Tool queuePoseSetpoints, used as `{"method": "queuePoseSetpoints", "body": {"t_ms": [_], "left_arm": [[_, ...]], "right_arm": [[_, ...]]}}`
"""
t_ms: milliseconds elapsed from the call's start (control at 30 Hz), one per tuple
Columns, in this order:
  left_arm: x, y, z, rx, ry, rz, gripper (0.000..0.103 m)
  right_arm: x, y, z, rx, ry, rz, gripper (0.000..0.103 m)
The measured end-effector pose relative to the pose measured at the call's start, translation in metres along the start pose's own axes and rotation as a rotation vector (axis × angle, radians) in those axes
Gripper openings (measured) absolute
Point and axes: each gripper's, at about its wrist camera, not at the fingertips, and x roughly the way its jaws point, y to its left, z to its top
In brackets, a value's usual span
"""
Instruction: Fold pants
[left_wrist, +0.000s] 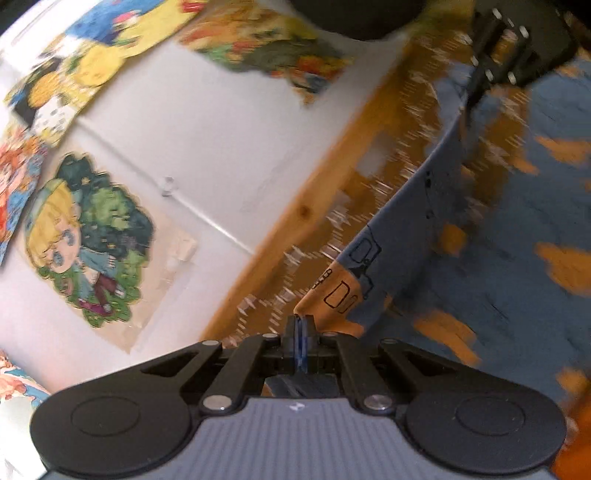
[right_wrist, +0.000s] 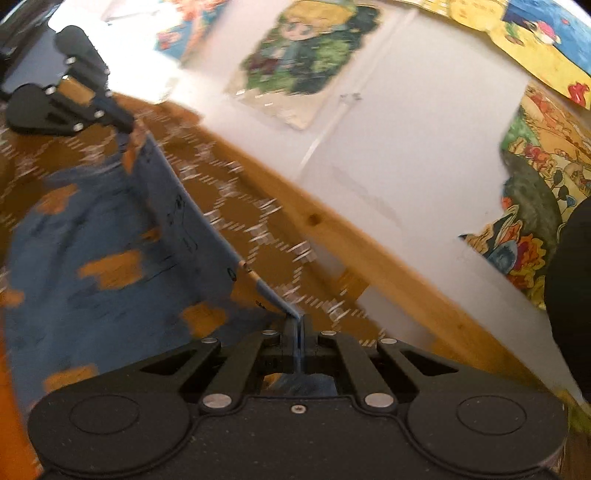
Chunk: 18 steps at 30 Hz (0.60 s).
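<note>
Over the brown patterned bedspread we hold the blue-and-orange pants by one edge, stretched taut between both grippers. Our left gripper is clenched on a corner of the fabric; our right gripper pinches the other end. Beyond, a wooden rail meets the white wall with cartoon stickers.

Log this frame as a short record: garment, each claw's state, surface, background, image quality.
garment: blue pants with orange patches, one edge lifted taut between the two claws
left claw: shut on the pants edge
right claw: shut on the same edge
surface: brown patterned cover, wooden rail beside it
background: white wall with cartoon stickers
image quality: motion blur in both views
</note>
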Motion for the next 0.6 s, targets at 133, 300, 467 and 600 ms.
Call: {"method": "queuePoseSetpoints", "body": {"t_ms": [133,300,467,600], "left_arm": [[-0.016,-0.040,-0.020,0.110,0.049,-0.056,0.002],[-0.018,-0.060,-0.037,0.165,0.100,-0.084,0.002],[-0.023,-0.069,-0.039,0.200,0.092,-0.090,0.002],[-0.036,-0.068,-0.042,0.195,0.071,-0.109,0.002]], "right_arm": [[-0.019,0.044,-0.023,-0.006,0.055,0.028,0.000],[-0.022,0.088,-0.044,0.031,0.132,0.075,0.000],[-0.027,0.099,-0.048,0.050,0.152,0.074,0.000],[-0.043,0.098,-0.044,0.048,0.154,0.087,0.000]]}}
